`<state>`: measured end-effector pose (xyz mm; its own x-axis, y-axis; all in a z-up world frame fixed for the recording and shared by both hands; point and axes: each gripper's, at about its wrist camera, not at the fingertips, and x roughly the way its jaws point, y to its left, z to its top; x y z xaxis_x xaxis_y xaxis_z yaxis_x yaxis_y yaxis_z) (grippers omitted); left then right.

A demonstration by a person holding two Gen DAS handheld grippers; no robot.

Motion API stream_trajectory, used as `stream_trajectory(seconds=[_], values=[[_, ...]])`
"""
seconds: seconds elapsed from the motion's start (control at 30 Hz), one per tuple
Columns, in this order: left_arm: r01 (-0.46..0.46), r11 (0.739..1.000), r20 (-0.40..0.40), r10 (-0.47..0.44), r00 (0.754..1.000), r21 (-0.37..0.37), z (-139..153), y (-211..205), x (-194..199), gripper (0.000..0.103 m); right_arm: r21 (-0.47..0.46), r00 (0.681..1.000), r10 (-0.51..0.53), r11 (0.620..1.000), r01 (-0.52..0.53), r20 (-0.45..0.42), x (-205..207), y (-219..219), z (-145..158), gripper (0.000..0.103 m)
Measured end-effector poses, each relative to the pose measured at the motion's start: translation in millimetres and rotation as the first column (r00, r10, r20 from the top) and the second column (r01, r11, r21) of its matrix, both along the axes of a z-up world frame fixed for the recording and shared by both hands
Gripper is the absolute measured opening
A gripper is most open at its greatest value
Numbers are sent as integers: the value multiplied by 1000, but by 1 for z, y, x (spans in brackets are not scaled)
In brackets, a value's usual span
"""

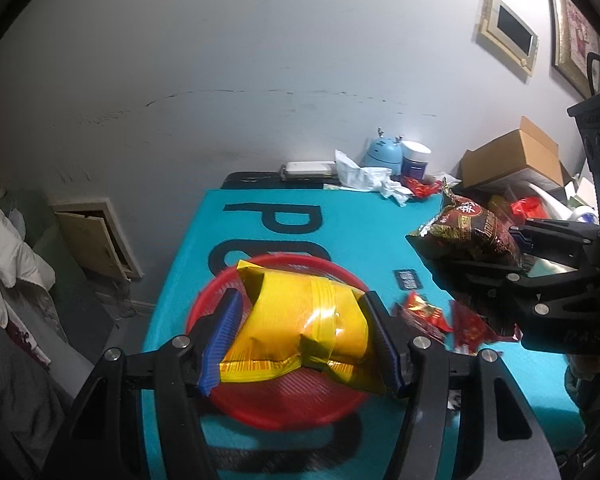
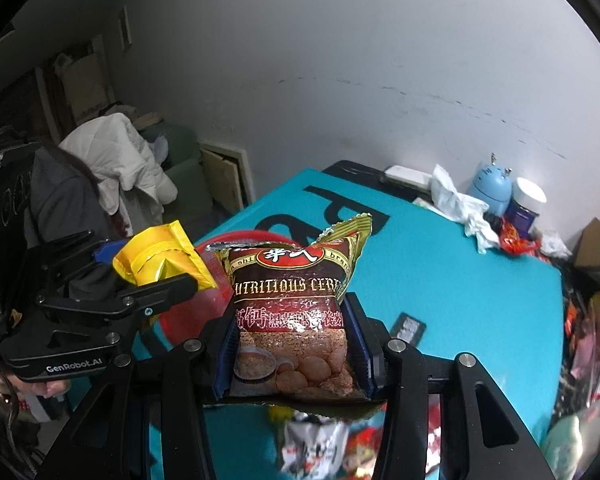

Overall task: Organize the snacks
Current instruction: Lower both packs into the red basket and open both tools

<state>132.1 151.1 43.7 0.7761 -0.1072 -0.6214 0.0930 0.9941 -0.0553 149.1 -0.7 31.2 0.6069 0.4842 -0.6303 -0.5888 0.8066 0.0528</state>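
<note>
The left hand-held gripper (image 1: 300,332) is clamped on a yellow snack packet (image 1: 304,328), which it holds above the red basket (image 1: 284,408) on the teal worktop (image 1: 360,232). The right hand-held gripper (image 2: 296,344) grips a dark red cereal packet (image 2: 292,316) in the air over the worktop, just to the right of the basket. Small red packets (image 1: 424,314) lie on the worktop beside the basket.

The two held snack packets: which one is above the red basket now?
The yellow packet, held by the left gripper, hangs over the red basket. The dark red cereal packet in the right gripper is off to its side.
</note>
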Motion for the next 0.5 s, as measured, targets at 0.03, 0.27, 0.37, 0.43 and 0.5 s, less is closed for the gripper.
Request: stream_trajectory(seconds=[0.03,0.27,0.37,0.43,0.5], values=[[-1,1000,-2,1,1000,5,-1,2,5,60,-2,1000,1,1000,-1,-1,4,3,-1,47],[-10,1000,-41,11,999,30,-20,14,37,60,-16,999,12,1000,-13,-36,35,24,-16,47],[-20,999,-70,23,997,33,-32,19,49,60,-17,998,16,1000,-17,-64,47,32,-27,47],[-33,999,-92,37,995,39,-40,23,56,60,-19,996,20,1000,-22,-85,53,37,-34,47],[-34,999,-109,37,993,32,-47,26,60,60,-23,995,23,999,-25,-98,58,41,-41,47]])
